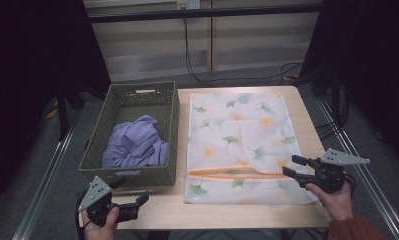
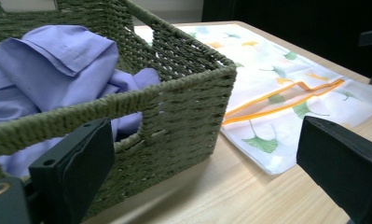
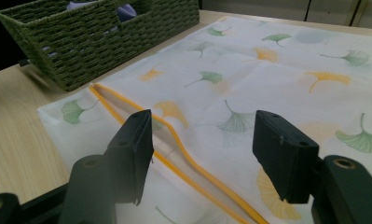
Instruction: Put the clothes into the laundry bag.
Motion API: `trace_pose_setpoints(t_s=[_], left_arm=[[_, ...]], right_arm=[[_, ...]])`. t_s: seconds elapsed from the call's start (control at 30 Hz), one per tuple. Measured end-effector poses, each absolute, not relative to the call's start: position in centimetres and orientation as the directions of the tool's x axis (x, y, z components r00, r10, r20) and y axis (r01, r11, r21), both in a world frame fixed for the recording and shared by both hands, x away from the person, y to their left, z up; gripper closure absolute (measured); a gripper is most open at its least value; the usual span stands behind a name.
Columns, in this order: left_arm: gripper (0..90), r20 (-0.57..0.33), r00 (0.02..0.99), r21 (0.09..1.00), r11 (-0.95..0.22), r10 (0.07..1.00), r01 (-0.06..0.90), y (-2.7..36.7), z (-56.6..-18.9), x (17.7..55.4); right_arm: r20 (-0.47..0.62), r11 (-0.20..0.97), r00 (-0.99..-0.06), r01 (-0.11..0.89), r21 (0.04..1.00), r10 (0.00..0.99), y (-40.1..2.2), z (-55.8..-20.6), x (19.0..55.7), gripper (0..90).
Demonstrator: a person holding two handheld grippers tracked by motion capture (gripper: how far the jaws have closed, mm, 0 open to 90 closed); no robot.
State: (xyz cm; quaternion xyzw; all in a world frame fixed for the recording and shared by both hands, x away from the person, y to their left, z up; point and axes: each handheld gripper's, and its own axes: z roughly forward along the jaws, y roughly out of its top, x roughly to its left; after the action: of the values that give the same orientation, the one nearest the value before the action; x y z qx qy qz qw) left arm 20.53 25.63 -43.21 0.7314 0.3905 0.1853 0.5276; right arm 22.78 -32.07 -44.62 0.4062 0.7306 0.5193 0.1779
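A green woven basket (image 1: 168,131) stands on the left of the table with a crumpled lavender cloth (image 1: 134,142) inside it. A white mesh bag (image 1: 244,142) printed with ginkgo leaves lies flat beside it, and its orange zipper (image 1: 232,173) is partly open near the front. My left gripper (image 1: 132,191) is open at the table's front left corner, just in front of the basket (image 2: 183,102). It holds nothing. My right gripper (image 1: 293,166) is open and empty over the bag's right front edge, and its jaws point at the zipper (image 3: 127,114).
The wooden table (image 1: 307,120) ends close to the bag's right side. Metal rails run along the floor on both sides. A bare strip of tabletop (image 1: 212,212) lies in front of the bag. Cables hang behind the table.
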Motion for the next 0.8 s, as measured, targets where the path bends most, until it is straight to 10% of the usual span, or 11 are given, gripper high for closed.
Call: trace_pose_setpoints(t_s=[0.8], left_arm=[[4.7,-0.145,0.643,0.910,-0.154,0.752,0.386,25.3,-43.4,20.9]], right_arm=[[0.188,0.245,-0.705,0.464,0.851,0.684,-27.5,-44.3,26.2,46.8]])
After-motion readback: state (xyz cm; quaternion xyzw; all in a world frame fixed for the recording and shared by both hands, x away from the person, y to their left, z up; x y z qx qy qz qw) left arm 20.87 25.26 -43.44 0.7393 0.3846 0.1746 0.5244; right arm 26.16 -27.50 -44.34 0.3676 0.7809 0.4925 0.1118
